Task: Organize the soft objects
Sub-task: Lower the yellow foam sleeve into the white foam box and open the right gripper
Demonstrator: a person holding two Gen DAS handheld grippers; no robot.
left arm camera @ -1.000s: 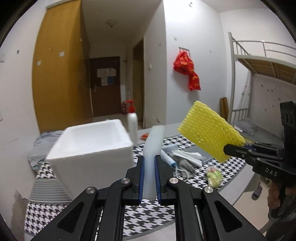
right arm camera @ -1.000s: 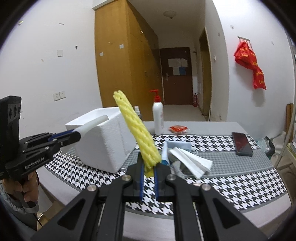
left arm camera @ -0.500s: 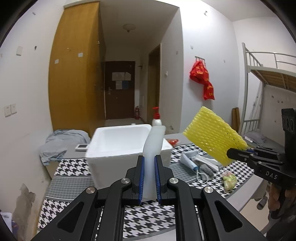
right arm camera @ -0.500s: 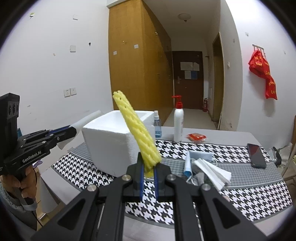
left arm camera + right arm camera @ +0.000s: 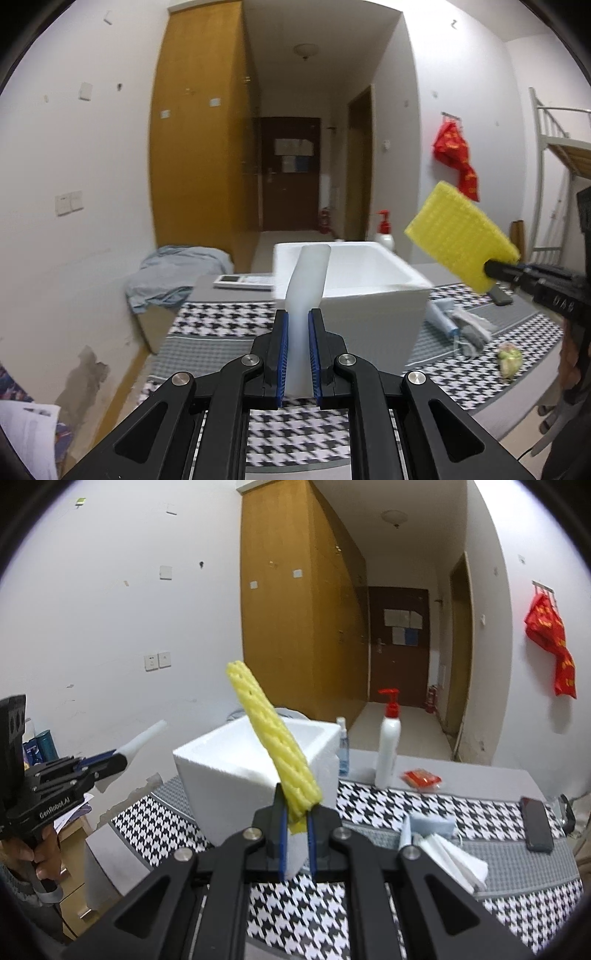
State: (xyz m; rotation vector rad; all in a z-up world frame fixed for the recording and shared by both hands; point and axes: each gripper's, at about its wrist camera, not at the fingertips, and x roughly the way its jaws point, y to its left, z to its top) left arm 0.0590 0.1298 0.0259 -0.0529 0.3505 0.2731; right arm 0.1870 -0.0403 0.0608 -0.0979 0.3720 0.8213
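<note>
change: both hands have swung toward the styrofoam box (image 5: pixel 354 280) | left gripper (image 5: pixel 297 350) clamps white foam sheet (image 5: pixel 306 280) | right gripper (image 5: pixel 295 827) pinches yellow foam net (image 5: pixel 273 746) | both aloft before box; dropping in likely next

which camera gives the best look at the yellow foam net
The left wrist view. There the yellow foam net shows its broad meshed face, pinched at its lower corner by the right gripper. The right wrist view shows the same net only edge-on, as a narrow strip rising from between its own fingers.
</note>
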